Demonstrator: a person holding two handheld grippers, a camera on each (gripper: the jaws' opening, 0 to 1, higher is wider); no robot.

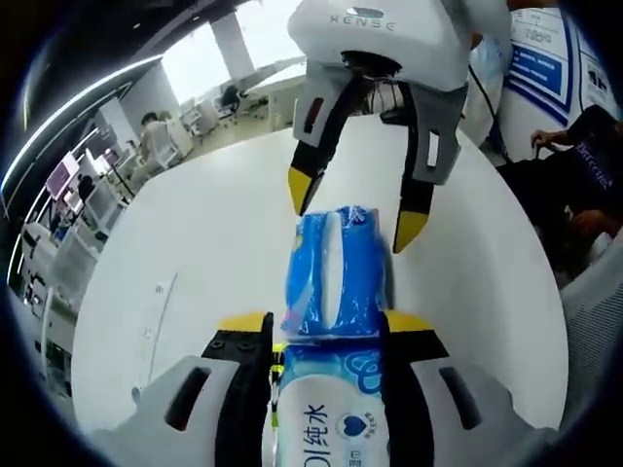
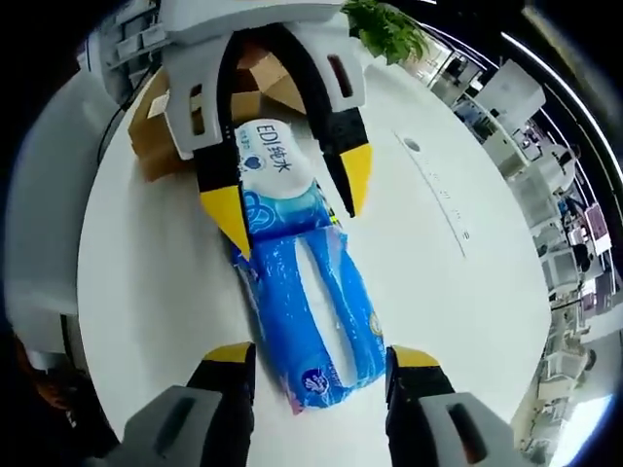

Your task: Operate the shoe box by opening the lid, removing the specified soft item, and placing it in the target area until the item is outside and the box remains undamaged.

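Wet-wipes pack (image 2: pixel 307 302) soft, light, slippery; left gripper (image 1: pixel 329 326) pinches one end, right gripper (image 2: pixel 321 365) spread around other, beyond shoe box (image 2: pixel 156 126).

Pack of wet wipes (image 2: pixel 310 302): soft plastic film wrapper, glossy, wrinkled, printed blue and white, with light glare along its creases. Left gripper (image 1: pixel 326 326): smooth moulded plastic shell, pale grey and semi-matt; black jaw arms; yellow tips with a flat, dull finish. Right gripper (image 2: pixel 321 365): same grey plastic shell, black arms and yellow matt tips. Table (image 1: pixel 195 243): white top, smooth, even, with a low sheen. Shoe box (image 2: pixel 161 122): brown cardboard, matt, plain and uncoated. Plant (image 2: pixel 384 29): green leaves, material cannot be determined.
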